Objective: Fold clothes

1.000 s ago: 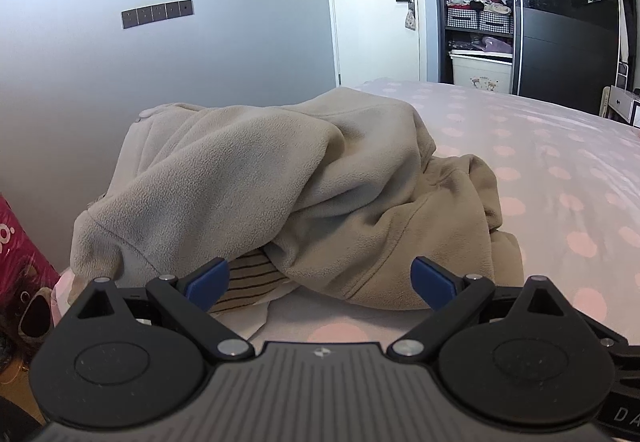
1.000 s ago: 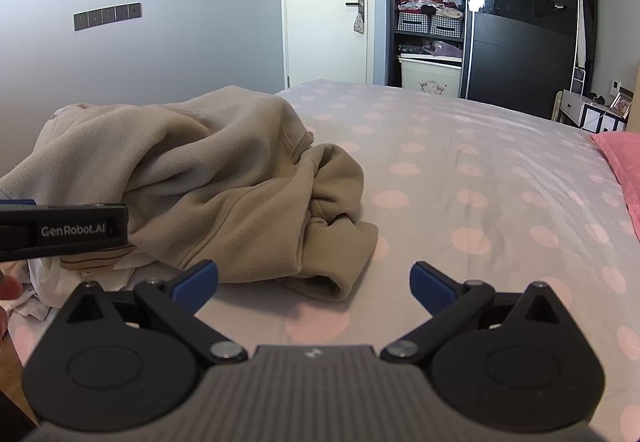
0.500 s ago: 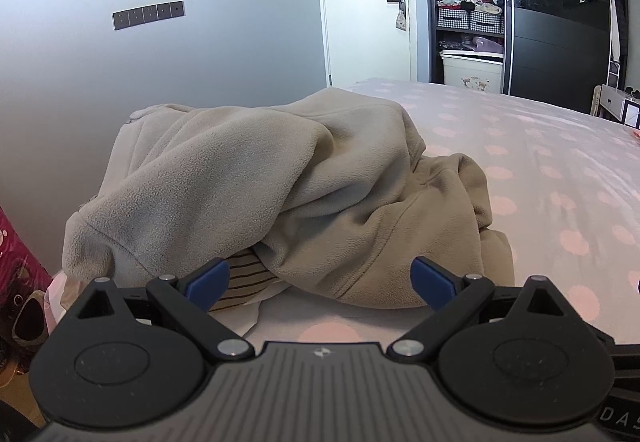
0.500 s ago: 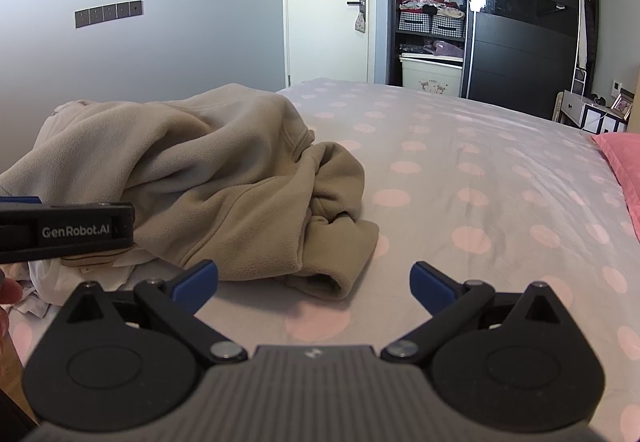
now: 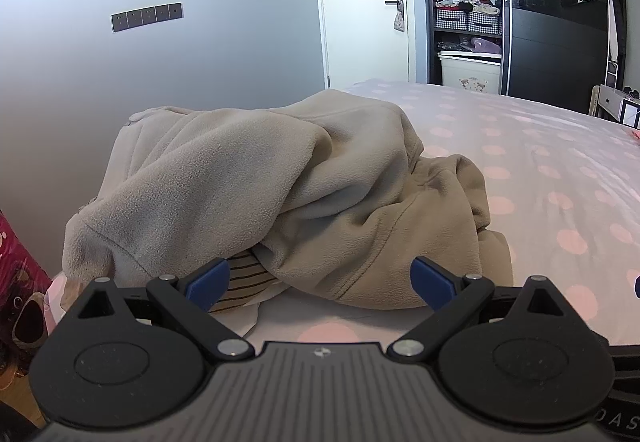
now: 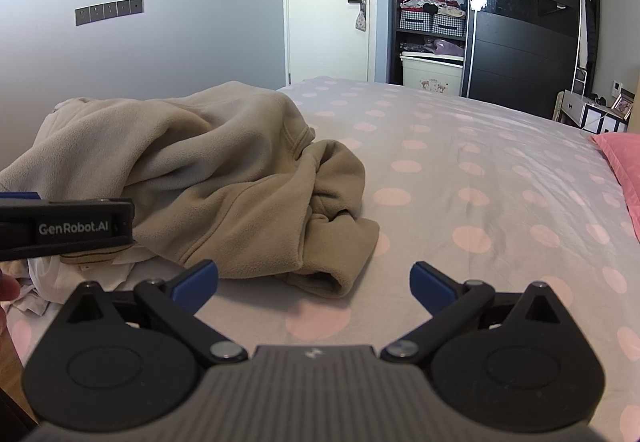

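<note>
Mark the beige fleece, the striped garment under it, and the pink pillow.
beige fleece [image 6: 224, 202]: right wrist view, on its front body panel.
striped garment [image 5: 244, 274]: left wrist view, on the exposed striped edge.
pink pillow [image 6: 620, 158]: right wrist view, on its top face.

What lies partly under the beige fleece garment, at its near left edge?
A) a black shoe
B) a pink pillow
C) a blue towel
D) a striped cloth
D: a striped cloth with dark lines shows from under the beige fleece garment.
</note>
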Available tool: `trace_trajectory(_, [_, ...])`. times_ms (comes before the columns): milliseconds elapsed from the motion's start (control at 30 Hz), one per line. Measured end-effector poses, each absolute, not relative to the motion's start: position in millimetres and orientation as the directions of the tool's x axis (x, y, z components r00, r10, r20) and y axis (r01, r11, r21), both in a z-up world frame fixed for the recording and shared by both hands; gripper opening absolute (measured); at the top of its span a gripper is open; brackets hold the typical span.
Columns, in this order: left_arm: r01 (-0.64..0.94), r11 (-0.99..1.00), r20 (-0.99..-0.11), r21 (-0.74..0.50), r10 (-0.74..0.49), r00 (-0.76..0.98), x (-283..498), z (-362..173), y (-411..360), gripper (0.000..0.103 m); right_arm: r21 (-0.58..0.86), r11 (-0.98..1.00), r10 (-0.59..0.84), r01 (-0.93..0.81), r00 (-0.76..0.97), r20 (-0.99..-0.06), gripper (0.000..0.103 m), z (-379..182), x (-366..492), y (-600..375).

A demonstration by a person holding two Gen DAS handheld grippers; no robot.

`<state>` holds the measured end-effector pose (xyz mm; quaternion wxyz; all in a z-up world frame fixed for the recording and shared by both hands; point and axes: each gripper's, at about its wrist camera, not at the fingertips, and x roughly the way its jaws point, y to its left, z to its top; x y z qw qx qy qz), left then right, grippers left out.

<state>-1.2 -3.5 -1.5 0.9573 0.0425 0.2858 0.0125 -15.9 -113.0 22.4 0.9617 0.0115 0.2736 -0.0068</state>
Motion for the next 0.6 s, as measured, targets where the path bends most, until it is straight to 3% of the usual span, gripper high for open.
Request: trace_trajectory(600, [-0.02,0.996,-0.552,0.087,0.065,0.832,-0.7,-1.4,1.9,0.099,0.017,1.0,-0.008,0.02,0.845,-0.535,0.103,21.0,-13.5,-112.3])
